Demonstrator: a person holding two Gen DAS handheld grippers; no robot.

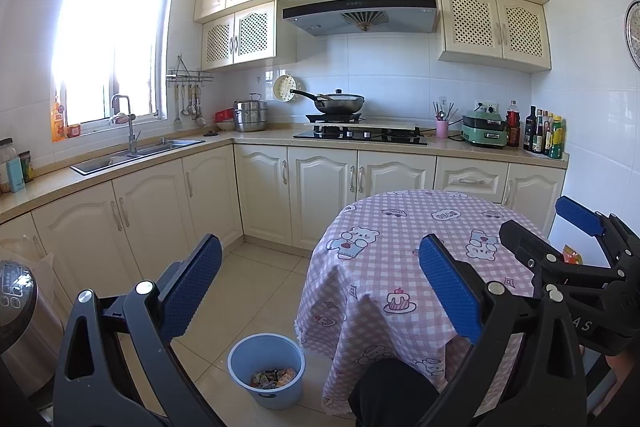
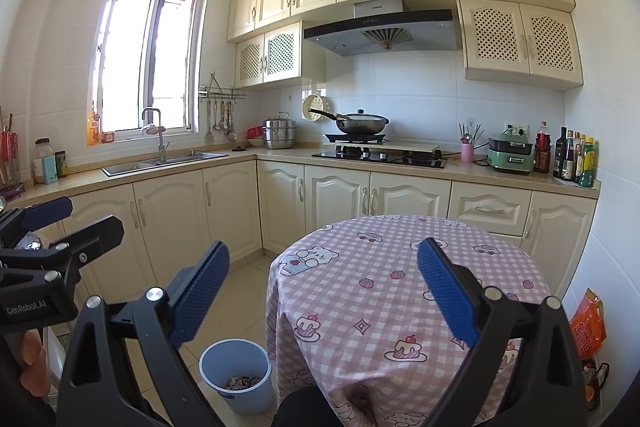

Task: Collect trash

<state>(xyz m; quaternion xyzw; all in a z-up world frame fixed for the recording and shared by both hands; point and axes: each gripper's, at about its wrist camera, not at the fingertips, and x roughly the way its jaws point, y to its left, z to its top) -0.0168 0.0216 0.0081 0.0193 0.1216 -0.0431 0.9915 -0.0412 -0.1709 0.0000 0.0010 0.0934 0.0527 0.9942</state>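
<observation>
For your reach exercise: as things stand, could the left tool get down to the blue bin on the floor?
Probably yes. The left tool is open and empty, and the blue bin stands uncovered on bare floor beside the draped table, nothing between.

Wrappers in the blue bucket (too small to identify), table's near edge cut off.

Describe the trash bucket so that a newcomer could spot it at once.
Start at the round table with the pink checked cloth. On the tiled floor at its left foot stands a light blue plastic bucket. It is the only open container on the floor, with colourful wrappers in its bottom.
</observation>
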